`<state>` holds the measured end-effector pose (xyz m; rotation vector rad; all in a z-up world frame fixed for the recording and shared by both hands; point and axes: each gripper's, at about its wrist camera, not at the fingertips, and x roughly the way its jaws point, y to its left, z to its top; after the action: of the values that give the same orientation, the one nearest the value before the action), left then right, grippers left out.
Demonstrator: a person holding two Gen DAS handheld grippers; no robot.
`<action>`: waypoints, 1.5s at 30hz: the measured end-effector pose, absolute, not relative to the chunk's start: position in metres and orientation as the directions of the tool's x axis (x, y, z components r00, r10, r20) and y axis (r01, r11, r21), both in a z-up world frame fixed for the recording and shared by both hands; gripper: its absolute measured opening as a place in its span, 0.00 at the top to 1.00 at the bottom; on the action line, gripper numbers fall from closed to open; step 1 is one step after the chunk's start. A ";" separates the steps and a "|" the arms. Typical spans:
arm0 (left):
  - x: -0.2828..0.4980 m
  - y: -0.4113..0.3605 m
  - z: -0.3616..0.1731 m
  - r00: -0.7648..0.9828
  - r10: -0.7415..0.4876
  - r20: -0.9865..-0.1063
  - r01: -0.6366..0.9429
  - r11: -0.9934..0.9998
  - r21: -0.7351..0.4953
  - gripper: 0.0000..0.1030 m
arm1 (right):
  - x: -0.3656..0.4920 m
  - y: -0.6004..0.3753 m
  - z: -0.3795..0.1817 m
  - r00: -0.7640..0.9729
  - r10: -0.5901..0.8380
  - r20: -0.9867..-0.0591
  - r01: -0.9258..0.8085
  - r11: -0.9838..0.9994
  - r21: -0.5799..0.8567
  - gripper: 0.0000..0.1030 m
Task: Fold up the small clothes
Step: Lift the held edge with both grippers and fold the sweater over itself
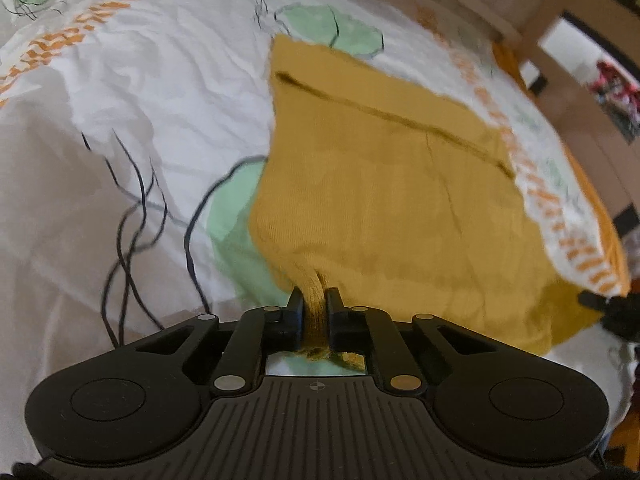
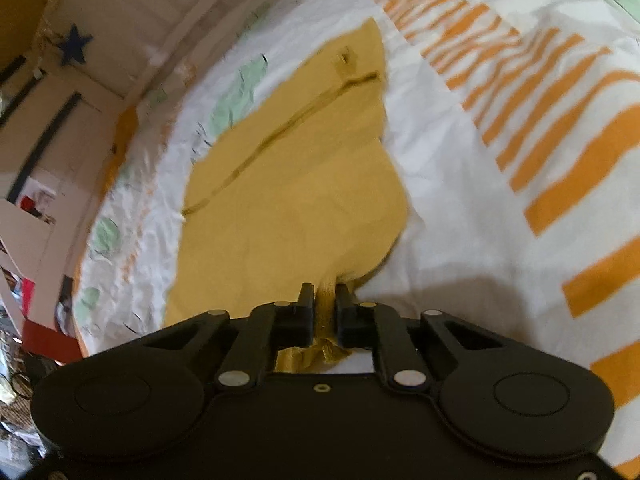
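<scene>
A mustard-yellow garment point(image 1: 384, 184) lies spread on a white bedspread printed with green leaves and orange stripes. A dark seam line runs across its far part. My left gripper point(image 1: 314, 298) is shut on a bunched near edge of the garment, with cloth squeezed between the black fingers and poking out behind them. In the right wrist view the same yellow garment point(image 2: 288, 200) stretches away from my right gripper point(image 2: 326, 294), which is shut on another bunched near edge. The right gripper's tip point(image 1: 596, 300) shows at the garment's right corner in the left wrist view.
The bedspread point(image 1: 160, 100) extends left of the garment, and its orange-striped band point(image 2: 540, 120) runs along the right. The bed's far edge drops to a wooden frame and room furniture point(image 1: 560, 40). A blue star point(image 2: 74, 48) hangs on the wall at left.
</scene>
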<state>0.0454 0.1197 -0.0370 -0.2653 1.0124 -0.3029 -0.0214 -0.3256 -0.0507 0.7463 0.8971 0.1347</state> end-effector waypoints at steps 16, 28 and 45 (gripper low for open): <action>0.092 0.111 -0.004 0.576 -0.422 -0.700 0.147 0.896 -0.419 0.90 | 0.031 -0.334 -0.024 0.607 0.382 -0.696 0.172 0.792 0.585 0.26; 0.071 0.126 -0.016 0.561 -0.416 -0.715 0.115 0.895 -0.430 0.90 | 0.008 -0.319 -0.044 0.431 0.409 -0.804 0.193 0.829 0.525 0.33; 0.138 0.131 0.024 0.685 -0.433 -0.586 0.120 0.860 -0.495 0.96 | 0.069 -0.377 -0.010 0.759 0.469 -0.452 0.073 0.629 0.774 0.85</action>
<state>0.1381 0.1314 0.0242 -0.4442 0.7586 -0.3210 0.0686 -0.3774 -0.0102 0.8762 0.6908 0.2483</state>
